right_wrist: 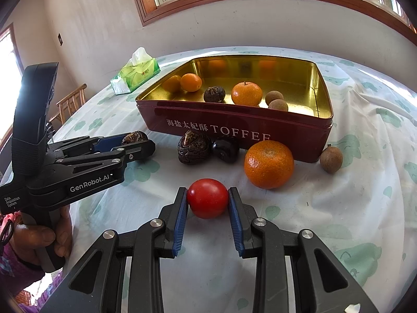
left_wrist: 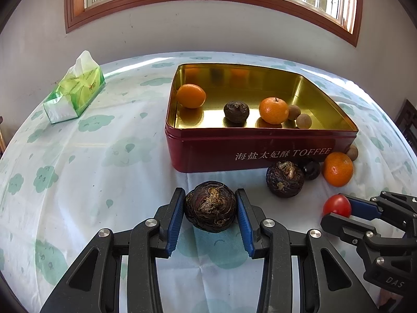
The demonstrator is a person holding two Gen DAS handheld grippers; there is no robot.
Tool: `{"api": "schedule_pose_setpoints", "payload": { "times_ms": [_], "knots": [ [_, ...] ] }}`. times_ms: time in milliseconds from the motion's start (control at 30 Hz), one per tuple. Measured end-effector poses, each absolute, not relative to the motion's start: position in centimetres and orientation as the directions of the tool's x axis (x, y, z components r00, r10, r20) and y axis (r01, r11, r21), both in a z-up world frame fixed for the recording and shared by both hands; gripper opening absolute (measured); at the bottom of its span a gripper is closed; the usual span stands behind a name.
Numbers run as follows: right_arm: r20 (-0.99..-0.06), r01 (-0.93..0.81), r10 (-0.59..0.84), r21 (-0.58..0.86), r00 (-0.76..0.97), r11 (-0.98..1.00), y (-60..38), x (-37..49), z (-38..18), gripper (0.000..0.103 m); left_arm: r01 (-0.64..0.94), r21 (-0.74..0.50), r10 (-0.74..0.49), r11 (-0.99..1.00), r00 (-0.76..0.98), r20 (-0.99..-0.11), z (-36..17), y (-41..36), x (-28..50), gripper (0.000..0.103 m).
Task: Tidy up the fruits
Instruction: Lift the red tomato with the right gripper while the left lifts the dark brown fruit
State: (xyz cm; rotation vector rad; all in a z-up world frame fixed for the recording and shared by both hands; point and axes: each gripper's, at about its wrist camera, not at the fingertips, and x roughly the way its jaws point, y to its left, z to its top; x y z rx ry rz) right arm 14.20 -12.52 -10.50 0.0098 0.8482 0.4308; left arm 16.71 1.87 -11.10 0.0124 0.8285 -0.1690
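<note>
My left gripper (left_wrist: 210, 210) is shut on a dark brown water chestnut (left_wrist: 210, 208), just above the tablecloth in front of the red toffee tin (left_wrist: 260, 151). My right gripper (right_wrist: 208, 198) is shut on a red cherry tomato (right_wrist: 207, 198); it also shows in the left wrist view (left_wrist: 336, 205). The tin's gold inside holds two oranges (left_wrist: 191, 96) (left_wrist: 273, 110), a water chestnut (left_wrist: 236, 111) and two longans (left_wrist: 303, 121). On the cloth by the tin lie another water chestnut (right_wrist: 194, 147), a dark cherry (right_wrist: 225, 149), an orange (right_wrist: 269, 164) and a longan (right_wrist: 331, 160).
A green tissue pack (left_wrist: 74, 92) lies at the table's far left. The table has a white cloth with green prints (left_wrist: 104, 156). A wooden chair (right_wrist: 71, 104) stands beyond the left edge. A wall and window are behind.
</note>
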Motion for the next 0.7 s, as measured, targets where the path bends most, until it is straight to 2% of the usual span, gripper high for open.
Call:
{"api": "schedule_pose_setpoints", "payload": {
  "times_ms": [467, 700],
  "knots": [
    [-0.699, -0.37, 0.425, 0.242, 0.575, 0.897, -13.4, 12.8, -9.8, 0.028, 0.167, 0.015, -0.109, 0.986, 0.706, -0.7, -10.2, 1.1, 15.5, 0.04],
    [-0.671, -0.367, 0.437, 0.256, 0.598, 0.895, -14.3, 11.6, -8.3, 0.028, 0.141, 0.008, -0.096, 0.99, 0.713, -0.695, -9.4, 1.5, 14.1, 0.04]
  ]
}}
